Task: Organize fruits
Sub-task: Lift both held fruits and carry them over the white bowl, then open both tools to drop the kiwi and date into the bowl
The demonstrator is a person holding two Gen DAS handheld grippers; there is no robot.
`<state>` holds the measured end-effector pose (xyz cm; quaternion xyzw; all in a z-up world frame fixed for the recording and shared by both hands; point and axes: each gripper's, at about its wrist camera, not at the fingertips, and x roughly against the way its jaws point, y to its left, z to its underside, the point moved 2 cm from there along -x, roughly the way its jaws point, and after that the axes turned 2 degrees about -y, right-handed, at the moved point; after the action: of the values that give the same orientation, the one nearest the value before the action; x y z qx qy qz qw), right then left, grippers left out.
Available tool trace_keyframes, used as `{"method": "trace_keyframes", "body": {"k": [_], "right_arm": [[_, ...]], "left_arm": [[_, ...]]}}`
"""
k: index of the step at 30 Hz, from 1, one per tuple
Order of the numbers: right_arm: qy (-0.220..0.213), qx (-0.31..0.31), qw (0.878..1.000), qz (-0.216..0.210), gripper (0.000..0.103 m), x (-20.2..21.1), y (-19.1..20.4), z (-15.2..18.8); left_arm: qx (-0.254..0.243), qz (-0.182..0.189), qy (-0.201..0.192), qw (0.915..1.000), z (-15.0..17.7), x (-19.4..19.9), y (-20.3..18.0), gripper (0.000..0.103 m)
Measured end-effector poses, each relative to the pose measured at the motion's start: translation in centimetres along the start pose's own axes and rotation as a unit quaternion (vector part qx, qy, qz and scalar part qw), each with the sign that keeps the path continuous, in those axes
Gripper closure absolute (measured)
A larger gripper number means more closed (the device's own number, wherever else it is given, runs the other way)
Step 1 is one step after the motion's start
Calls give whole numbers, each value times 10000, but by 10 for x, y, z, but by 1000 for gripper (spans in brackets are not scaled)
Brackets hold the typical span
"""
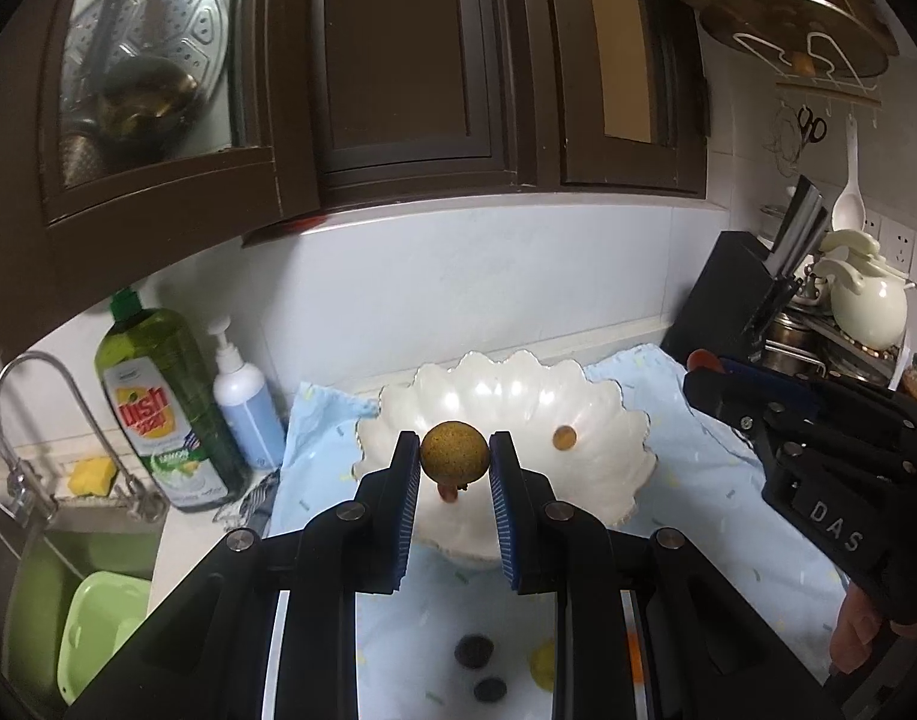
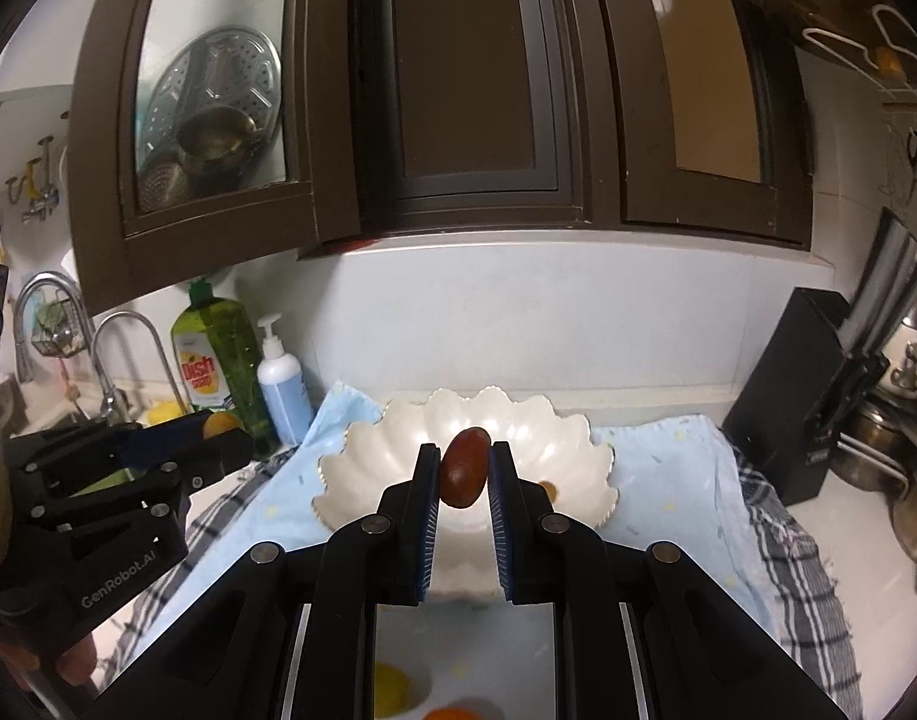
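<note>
In the left wrist view my left gripper (image 1: pixel 455 457) is shut on a round yellow-brown fruit (image 1: pixel 455 450), held above the near rim of a white scalloped bowl (image 1: pixel 518 375). A small brown fruit (image 1: pixel 564 437) and a reddish one (image 1: pixel 449 493) lie in the bowl. In the right wrist view my right gripper (image 2: pixel 465 471) is shut on an oval red-brown fruit (image 2: pixel 464 468) over the same bowl (image 2: pixel 362 456). Each gripper shows at the edge of the other's view: the right gripper (image 1: pixel 707 369) and the left gripper (image 2: pixel 224 429).
The bowl stands on a light blue cloth (image 1: pixel 698 468) with loose dark fruits (image 1: pixel 474 651) and a yellow one (image 1: pixel 542 666) near me. Green dish soap (image 1: pixel 158 396), a pump bottle (image 1: pixel 245 408), tap and sink are left. A black knife block (image 2: pixel 782 402) is right. Brown cupboards hang overhead.
</note>
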<state>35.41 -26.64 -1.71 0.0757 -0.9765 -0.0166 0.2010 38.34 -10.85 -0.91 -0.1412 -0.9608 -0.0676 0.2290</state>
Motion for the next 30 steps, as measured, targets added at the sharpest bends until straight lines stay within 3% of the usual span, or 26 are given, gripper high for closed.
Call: {"method": "trace_keyframes", "body": {"k": [6, 16, 30], "right_arm": [[144, -4, 9999, -43, 85, -35, -9, -13], [444, 199, 9988, -12, 86, -92, -24, -36], [1620, 139, 9866, -143, 85, -193, -52, -26]], "left_arm": [[-52, -45, -4, 10000, -16, -26, 3, 79], [-44, 43, 328, 9994, -40, -83, 11, 79], [-191, 61, 1024, 9945, -49, -170, 10, 79]]}}
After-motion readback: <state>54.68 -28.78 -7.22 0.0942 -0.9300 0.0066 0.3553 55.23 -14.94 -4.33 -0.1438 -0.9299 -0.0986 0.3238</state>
